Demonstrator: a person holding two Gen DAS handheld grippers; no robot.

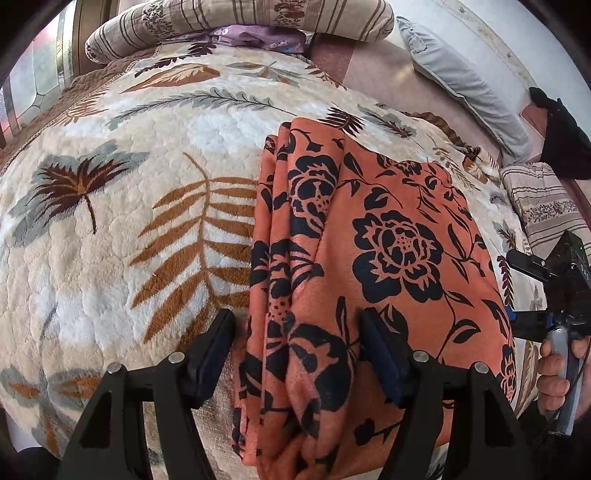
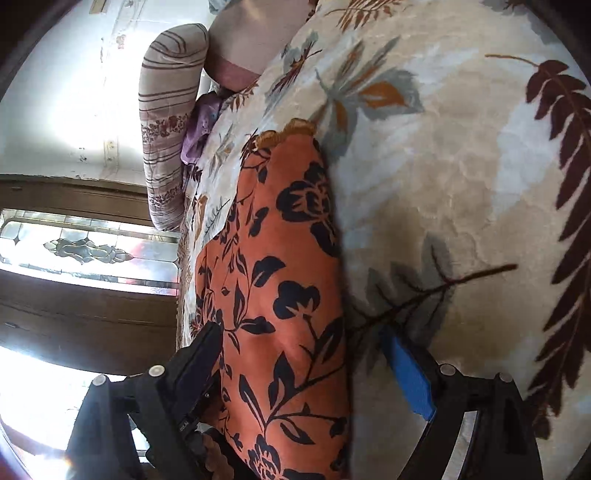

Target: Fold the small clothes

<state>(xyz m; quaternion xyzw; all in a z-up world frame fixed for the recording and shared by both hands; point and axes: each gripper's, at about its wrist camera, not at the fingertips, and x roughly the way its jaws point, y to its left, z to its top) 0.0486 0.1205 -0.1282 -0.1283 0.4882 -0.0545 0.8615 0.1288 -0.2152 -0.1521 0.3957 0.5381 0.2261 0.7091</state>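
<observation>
An orange cloth with black flowers (image 1: 388, 240) lies folded into a long strip on the leaf-patterned blanket (image 1: 129, 184). My left gripper (image 1: 297, 332) stands open astride the cloth's bunched left edge. One finger is over the blanket, the other over the cloth, and neither pad presses. In the right wrist view the same orange cloth (image 2: 280, 258) runs away from me. My right gripper (image 2: 301, 336) is open around its near end, with the blue-padded finger (image 2: 406, 373) over the blanket (image 2: 443, 166). The right gripper (image 1: 546, 280) and the hand (image 1: 554, 380) holding it show at the cloth's right side.
A striped pillow (image 1: 240, 22) and a purple garment (image 1: 258, 37) lie at the far end of the bed. A grey pillow (image 1: 461, 81) and another striped pillow (image 1: 543, 206) are at the right. A wooden door with patterned glass (image 2: 74, 251) stands beyond the bed's edge.
</observation>
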